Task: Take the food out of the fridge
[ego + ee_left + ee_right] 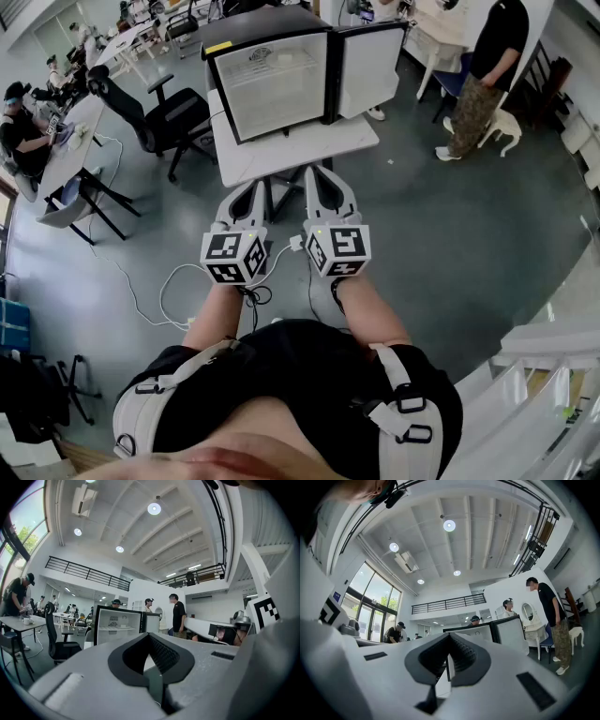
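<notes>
A small black fridge (pixel 272 84) stands on a white table (pixel 281 155), its door (pixel 370 66) swung open to the right. Its white inside has one shelf; a small pale thing lies on the shelf (pixel 123 626), too small to make out. My left gripper (pixel 250 186) and right gripper (pixel 319 172) are held side by side just short of the table's front edge, both pointing at the fridge. The left gripper (pixel 150 637) has its jaws together with nothing between them. The right gripper (pixel 449 637) is shut and empty too. The fridge (pixel 478 632) shows beyond its tips.
A black office chair (pixel 169 117) stands left of the table, with a desk (pixel 75 150) and seated people beyond it. A person (pixel 483 75) stands at the back right. A white cable (pixel 169 291) loops over the floor at my left.
</notes>
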Available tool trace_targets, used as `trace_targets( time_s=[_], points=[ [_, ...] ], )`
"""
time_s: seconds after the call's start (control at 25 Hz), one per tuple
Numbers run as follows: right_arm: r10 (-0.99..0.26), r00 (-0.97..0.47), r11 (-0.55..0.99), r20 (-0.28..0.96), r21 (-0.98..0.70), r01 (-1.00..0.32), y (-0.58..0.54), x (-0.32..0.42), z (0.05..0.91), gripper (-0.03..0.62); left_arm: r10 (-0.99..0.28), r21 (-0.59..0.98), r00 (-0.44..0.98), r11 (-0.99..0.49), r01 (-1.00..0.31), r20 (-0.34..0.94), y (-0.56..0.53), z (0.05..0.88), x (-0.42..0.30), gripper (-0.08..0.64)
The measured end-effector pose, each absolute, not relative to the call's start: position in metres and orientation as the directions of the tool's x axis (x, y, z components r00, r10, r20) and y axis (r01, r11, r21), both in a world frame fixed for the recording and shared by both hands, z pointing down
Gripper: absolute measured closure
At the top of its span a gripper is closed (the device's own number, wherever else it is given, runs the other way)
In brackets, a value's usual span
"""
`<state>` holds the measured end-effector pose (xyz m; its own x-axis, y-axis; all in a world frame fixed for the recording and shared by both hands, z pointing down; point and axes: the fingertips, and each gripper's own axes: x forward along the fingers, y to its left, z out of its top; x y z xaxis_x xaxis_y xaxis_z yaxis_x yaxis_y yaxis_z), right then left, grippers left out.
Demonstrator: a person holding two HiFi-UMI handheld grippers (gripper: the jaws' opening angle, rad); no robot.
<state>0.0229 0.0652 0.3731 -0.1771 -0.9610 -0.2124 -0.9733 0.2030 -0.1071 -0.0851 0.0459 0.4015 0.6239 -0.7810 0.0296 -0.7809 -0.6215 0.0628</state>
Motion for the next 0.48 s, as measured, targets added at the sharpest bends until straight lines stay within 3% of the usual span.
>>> trace_targets(
  time_s=[0.48],
  points=[
    [-0.965,-0.151,0.185,-0.214,-0.152,-0.971,0.046,-0.015,0.380,0.583,-0.767,0.069,0.641,-0.638,-0.767,0.028,0.024,0.406,-0.126,0.558]
  ],
)
